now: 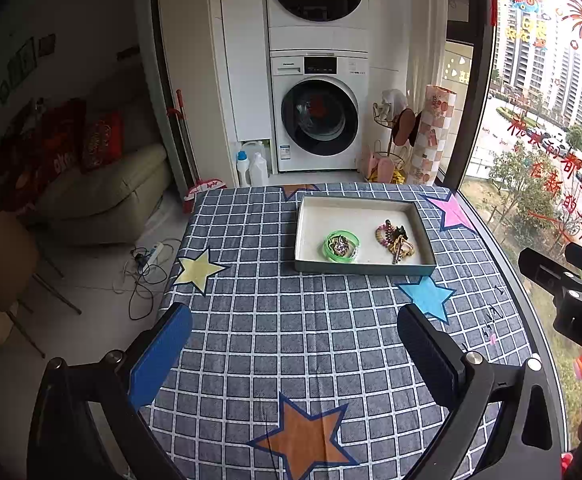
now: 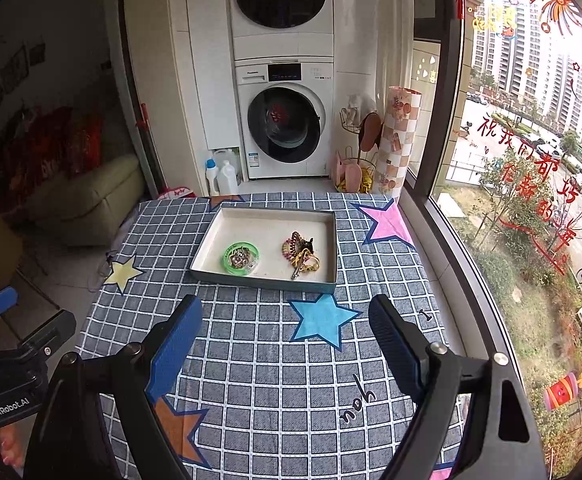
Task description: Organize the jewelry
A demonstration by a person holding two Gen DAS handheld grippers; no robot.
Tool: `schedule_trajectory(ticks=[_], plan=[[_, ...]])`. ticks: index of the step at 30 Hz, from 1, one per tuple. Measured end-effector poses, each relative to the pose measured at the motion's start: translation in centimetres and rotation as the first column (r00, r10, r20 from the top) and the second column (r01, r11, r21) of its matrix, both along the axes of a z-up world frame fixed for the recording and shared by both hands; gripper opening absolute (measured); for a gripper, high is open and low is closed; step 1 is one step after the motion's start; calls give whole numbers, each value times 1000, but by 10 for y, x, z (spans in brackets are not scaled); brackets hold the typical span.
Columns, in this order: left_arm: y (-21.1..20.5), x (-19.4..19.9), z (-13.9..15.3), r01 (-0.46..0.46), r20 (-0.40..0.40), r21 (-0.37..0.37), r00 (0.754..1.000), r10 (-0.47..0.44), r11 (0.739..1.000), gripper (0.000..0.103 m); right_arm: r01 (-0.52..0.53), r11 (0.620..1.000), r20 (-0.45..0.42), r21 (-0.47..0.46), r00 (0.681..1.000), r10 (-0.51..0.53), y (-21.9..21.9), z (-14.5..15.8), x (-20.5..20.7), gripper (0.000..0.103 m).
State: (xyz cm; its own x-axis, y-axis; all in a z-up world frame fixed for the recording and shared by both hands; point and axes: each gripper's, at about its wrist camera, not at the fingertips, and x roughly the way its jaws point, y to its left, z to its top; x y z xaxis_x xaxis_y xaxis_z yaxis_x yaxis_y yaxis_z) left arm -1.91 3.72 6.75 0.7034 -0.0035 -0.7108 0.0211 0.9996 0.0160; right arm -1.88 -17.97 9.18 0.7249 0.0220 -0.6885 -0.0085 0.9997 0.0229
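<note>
On the desk [image 1: 291, 340], near the middle of both frames, your tray [image 1: 365, 202] sits on the checked cloth [image 2: 275, 380] with all the jewelry inside it. At the tray's lower left lies a green bangle [image 1: 341, 245] with a small tangle of pieces inside its ring; what those pieces are is hard to make out from here. To its right, well apart, lies a heap of chains [image 1: 395, 242]: gold links, a pink beaded strand and something dark on top. The rest of the tray floor is bare.

Your left gripper [image 1: 295, 352] fills the bottom of its frame, jaws wide with nothing between them, only cloth and an orange star [image 1: 305, 438] showing in the gap. Your right gripper [image 2: 285, 344] stands the same way, jaws wide and empty, with a blue star [image 2: 321, 320] in the gap just below the tray. Neither gripper touches the tray. Behind the desk stands a washer [image 2: 285, 120], and a window [image 2: 531, 160] runs down the right of both frames.
</note>
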Motion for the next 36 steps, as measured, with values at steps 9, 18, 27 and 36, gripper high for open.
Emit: schedule_trajectory(ticks=[9, 18, 27, 36], plan=[[-1, 3, -1, -7, -1, -1, 1000, 7, 1000, 103, -1, 1000, -6, -7, 1000, 1, -2, 0, 3, 87], [-5, 4, -1, -9, 7, 2, 1000, 9, 1000, 103, -2, 1000, -8, -6, 1000, 2, -2, -1, 3, 87], [-5, 7, 0, -10, 6, -1, 1000, 10, 1000, 103, -4, 1000, -9, -4, 1000, 4, -2, -1, 3, 87], [-5, 7, -1, -10, 4, -3, 1000, 10, 1000, 103, -10, 1000, -14, -1, 1000, 10, -1, -2, 6, 87]])
